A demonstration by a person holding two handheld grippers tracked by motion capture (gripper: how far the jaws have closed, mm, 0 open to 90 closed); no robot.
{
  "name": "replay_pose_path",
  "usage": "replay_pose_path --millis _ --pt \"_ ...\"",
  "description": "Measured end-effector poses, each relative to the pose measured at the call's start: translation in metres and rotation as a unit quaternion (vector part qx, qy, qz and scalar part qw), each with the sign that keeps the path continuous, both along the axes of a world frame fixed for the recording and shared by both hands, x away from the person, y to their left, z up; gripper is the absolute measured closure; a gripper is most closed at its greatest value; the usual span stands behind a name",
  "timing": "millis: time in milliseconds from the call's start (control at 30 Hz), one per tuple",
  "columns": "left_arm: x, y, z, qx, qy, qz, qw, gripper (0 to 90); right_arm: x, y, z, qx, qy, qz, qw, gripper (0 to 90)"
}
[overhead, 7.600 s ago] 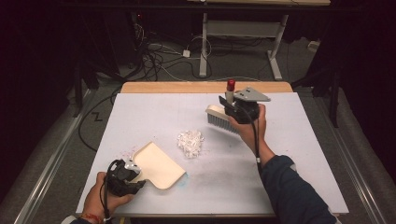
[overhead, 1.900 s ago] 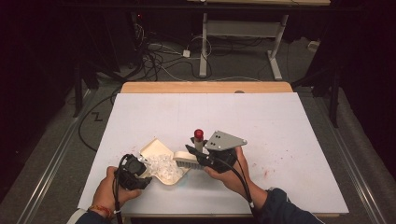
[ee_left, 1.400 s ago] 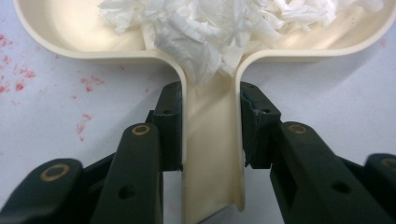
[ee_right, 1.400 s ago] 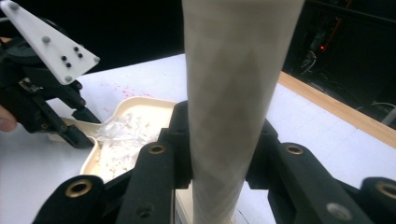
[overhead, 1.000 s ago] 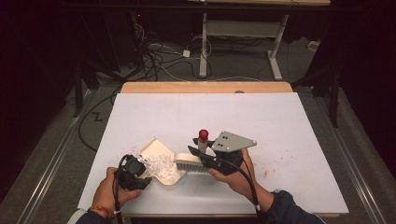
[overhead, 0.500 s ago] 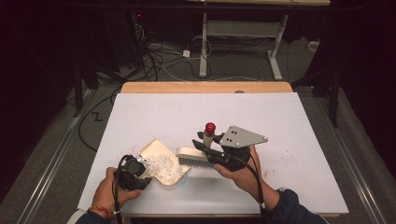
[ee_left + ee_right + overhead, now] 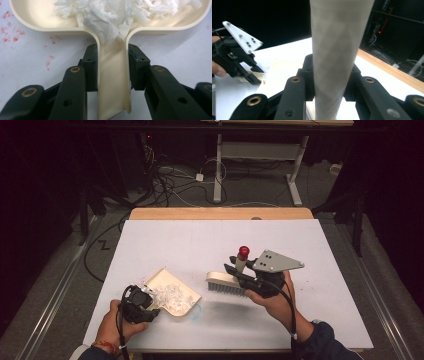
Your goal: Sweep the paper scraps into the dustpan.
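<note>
Cream plastic dustpan (image 7: 172, 292) is lying flat near the front-left corner of the bench (image 7: 320, 250), with its open lip turned toward the brush side. Shredded white paper (image 7: 171, 295) is heaped inside the pan; in the left gripper view the heap (image 7: 117, 15) is seen spilling back into the neck of the handle. The dustpan handle (image 7: 113, 82) is clamped between the fingers (image 7: 90, 67) of the left gripper (image 7: 139, 304), closed on it from both sides, presumably so the pan is kept pinned to the bench and not pushed away by sweeping. The brush (image 7: 227, 284) is held by the right gripper (image 7: 250, 280), fingers (image 7: 308, 75) closed tight on its pale handle (image 7: 337, 55), red cap (image 7: 243, 252) on top. The brush head is seen right of the pan, well apart from its lip, apparently lifted off the surface judging by the shadow below; contact with the bench cannot be confirmed. The handle is gripped upright so the bristles point down, ready for a stroke. No loose paper is seen on the white surface, so the sweeping looks essentially finished. Faint red specks (image 7: 15, 37) are noted on the bench beside the pan. Spill risk is judged highest at the handle neck if the pan is tilted back on lifting.
</note>
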State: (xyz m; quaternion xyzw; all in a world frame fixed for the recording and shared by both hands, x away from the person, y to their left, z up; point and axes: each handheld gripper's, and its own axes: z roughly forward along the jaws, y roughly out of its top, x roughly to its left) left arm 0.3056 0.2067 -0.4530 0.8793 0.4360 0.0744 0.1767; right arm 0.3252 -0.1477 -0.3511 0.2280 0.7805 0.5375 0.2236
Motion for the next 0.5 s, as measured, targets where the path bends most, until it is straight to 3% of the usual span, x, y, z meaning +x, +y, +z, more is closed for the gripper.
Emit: replay_pose_path --millis 300,500 --pt "0.001 0.006 0.002 -0.003 -0.018 0.012 0.9998 63.4 0.002 -0.052 0.004 -0.012 -0.001 -0.042 0.999 70.2" --pt "0.003 0.009 0.002 -0.006 -0.02 0.02 0.9996 63.4 -0.002 -0.09 0.005 -0.024 0.004 -0.066 0.9975 70.2"
